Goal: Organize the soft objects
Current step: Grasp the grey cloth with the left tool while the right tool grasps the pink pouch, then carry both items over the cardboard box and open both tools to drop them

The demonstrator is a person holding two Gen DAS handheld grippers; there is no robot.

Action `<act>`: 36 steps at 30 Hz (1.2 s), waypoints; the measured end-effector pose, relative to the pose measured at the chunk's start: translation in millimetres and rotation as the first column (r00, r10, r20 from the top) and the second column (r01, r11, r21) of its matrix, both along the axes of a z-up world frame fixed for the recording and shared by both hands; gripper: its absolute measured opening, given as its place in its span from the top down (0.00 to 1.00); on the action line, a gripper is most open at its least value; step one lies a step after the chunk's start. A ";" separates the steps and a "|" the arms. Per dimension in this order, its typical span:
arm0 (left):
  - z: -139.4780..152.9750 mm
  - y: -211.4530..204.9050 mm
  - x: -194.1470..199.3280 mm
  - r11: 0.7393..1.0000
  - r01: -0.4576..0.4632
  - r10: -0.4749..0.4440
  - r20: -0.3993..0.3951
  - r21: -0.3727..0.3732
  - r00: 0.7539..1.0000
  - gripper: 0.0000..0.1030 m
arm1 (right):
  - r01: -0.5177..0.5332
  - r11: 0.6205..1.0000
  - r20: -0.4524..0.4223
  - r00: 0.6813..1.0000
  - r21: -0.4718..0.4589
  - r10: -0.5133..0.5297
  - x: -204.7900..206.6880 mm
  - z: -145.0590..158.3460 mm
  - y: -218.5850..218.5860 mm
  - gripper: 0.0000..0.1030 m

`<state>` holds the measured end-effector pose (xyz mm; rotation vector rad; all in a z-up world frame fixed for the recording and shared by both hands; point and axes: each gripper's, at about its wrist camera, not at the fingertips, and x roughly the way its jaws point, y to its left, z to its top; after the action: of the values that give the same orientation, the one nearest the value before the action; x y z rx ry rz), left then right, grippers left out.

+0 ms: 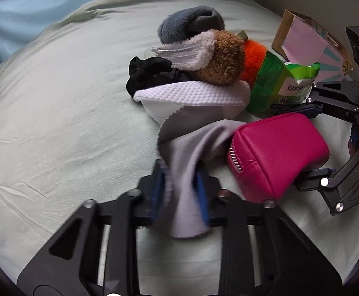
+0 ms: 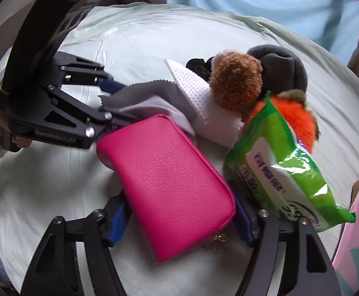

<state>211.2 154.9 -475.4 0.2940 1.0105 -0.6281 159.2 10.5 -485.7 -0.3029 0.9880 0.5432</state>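
Note:
A grey cloth (image 1: 186, 148) hangs bunched between the blue pads of my left gripper (image 1: 180, 193), which is shut on it. The right wrist view shows this gripper (image 2: 117, 102) on the cloth (image 2: 149, 104) at the left. A pink zip pouch (image 2: 169, 182) lies between the pads of my right gripper (image 2: 179, 222), and both pads press its long sides. The left wrist view has that gripper (image 1: 311, 143) on the pouch (image 1: 278, 153) from the right. Everything rests on a pale green bed sheet (image 1: 56, 123).
Behind the pouch are piled a white waffle cloth (image 1: 191, 93), a brown plush (image 1: 223, 56), an orange plush (image 1: 253, 54), a dark grey plush (image 1: 186, 22), a black scrunchie (image 1: 149, 74), a clear hair claw (image 1: 177, 51) and a green wipes pack (image 2: 285, 170). A cardboard box (image 1: 307, 42) stands at the right.

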 end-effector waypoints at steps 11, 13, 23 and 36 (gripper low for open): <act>36.0 7.9 -14.9 0.998 -0.055 0.056 0.013 -0.025 0.998 0.92 | 0.074 0.997 0.005 0.997 0.030 -0.074 -5.4 19.7 -8.3 0.53; 44.6 10.4 -19.0 0.997 -0.064 0.065 0.018 -0.029 0.998 0.92 | 0.087 0.995 0.009 0.996 0.044 -0.087 -2.6 28.3 -7.9 0.53; 121.8 15.8 -48.1 0.991 -0.123 0.125 0.063 -0.044 0.990 0.92 | 0.140 0.985 0.049 0.988 0.100 -0.145 -27.0 97.0 -21.2 0.53; 250.9 -43.3 -69.7 0.976 -0.186 0.202 0.142 -0.116 0.969 0.92 | 0.263 0.953 0.136 0.949 0.151 -0.283 -62.6 236.8 -89.7 0.53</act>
<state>141.4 111.6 -224.5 0.1479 0.8447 -0.4702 96.6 -79.2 -248.9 -0.0857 0.8211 0.3233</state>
